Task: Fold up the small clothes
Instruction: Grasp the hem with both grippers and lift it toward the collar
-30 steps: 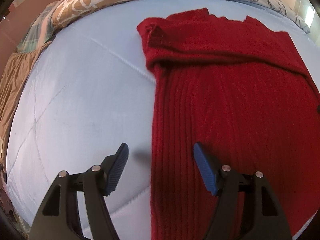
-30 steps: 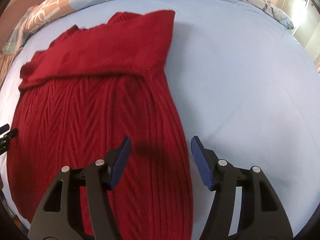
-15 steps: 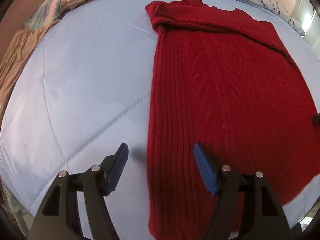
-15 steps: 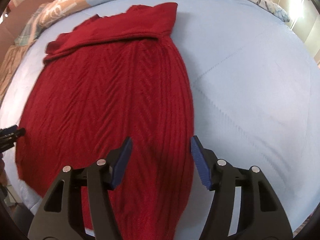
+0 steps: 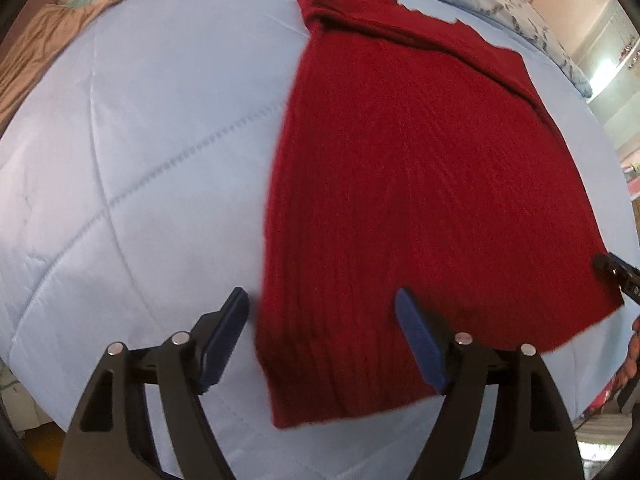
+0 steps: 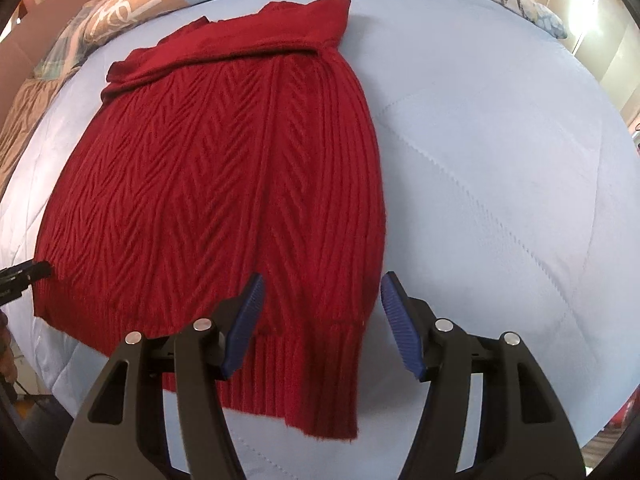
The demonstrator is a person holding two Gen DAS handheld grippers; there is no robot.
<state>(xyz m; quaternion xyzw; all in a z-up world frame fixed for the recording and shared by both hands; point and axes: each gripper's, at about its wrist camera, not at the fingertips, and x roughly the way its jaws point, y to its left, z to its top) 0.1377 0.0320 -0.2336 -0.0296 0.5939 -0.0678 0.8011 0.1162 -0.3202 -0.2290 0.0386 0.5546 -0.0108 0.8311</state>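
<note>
A red knitted sweater point(image 5: 420, 184) lies flat on a light blue quilted bed point(image 5: 140, 160), its sleeves folded across the far end and its ribbed hem nearest me. My left gripper point(image 5: 322, 326) is open and empty, hovering over the hem's left corner. The sweater also shows in the right wrist view point(image 6: 224, 184). My right gripper point(image 6: 322, 312) is open and empty above the hem's right corner. The tip of the right gripper shows at the right edge of the left wrist view point(image 5: 616, 274), and the left gripper's tip at the left edge of the right wrist view point(image 6: 24, 276).
Patterned pillows and bedding point(image 6: 132, 4) lie along the far side of the bed. A brown cover point(image 5: 36, 52) lies at the far left. The near edge of the bed point(image 6: 280, 460) runs just below the hem.
Both grippers have drawn back along the sweater from its middle to the hem, so the near bed edge now shows. Both stayed open.
</note>
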